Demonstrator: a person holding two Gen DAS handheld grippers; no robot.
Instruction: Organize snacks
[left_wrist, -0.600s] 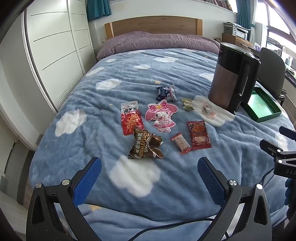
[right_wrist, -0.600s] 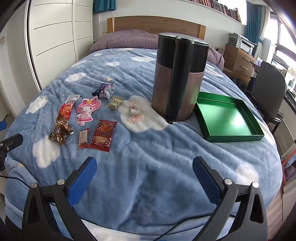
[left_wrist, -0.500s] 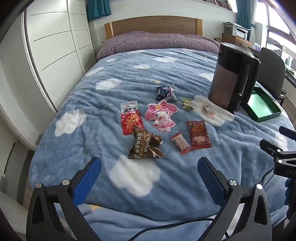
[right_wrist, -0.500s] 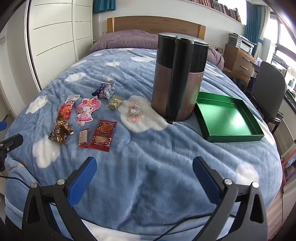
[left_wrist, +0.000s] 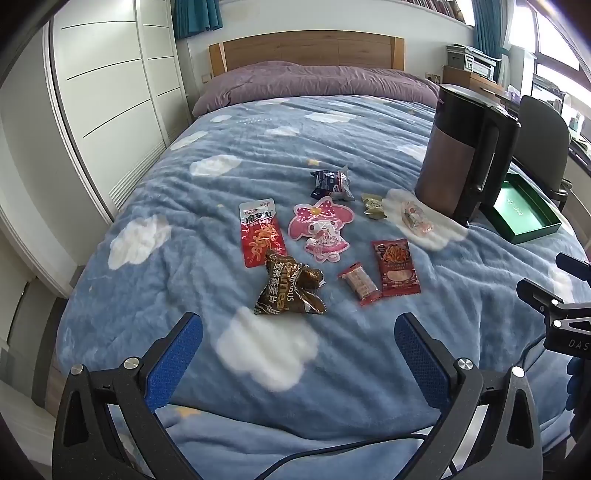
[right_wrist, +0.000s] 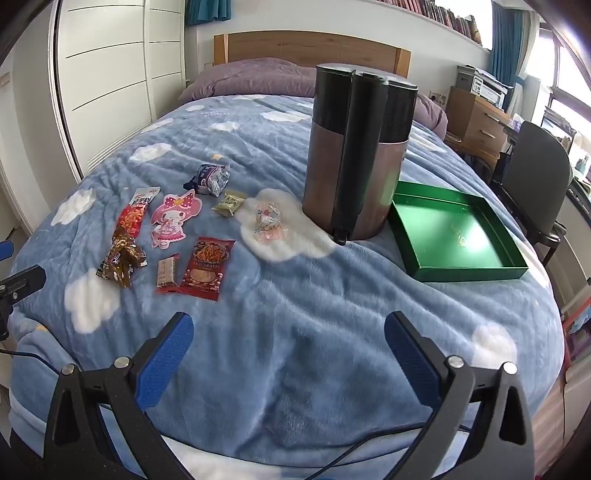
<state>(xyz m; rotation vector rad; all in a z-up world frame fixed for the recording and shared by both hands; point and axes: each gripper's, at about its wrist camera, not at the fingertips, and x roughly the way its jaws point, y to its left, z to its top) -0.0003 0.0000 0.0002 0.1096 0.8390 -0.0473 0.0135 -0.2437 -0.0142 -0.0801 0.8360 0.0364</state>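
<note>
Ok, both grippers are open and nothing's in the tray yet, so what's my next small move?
Probably reach the left gripper forward to the brown snack bag: it lies nearest its open jaws, while the green tray sits bare beside the kettle.

A fluffy blue fleece blanket with white clouds (right_wrist: 295, 314) covers the bed. The crinkled snack packets, like the brown foil wrapper (left_wrist: 290, 290), look glossy. The shallow green square tray (right_wrist: 469, 273) shines smooth; the wooden headboard (left_wrist: 306, 50) is matt.

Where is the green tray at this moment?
The green tray lies on the blue cloud blanket at the right of both views, directly right of the tall brown-and-black kettle, far from the snack packets and holding nothing.
</note>
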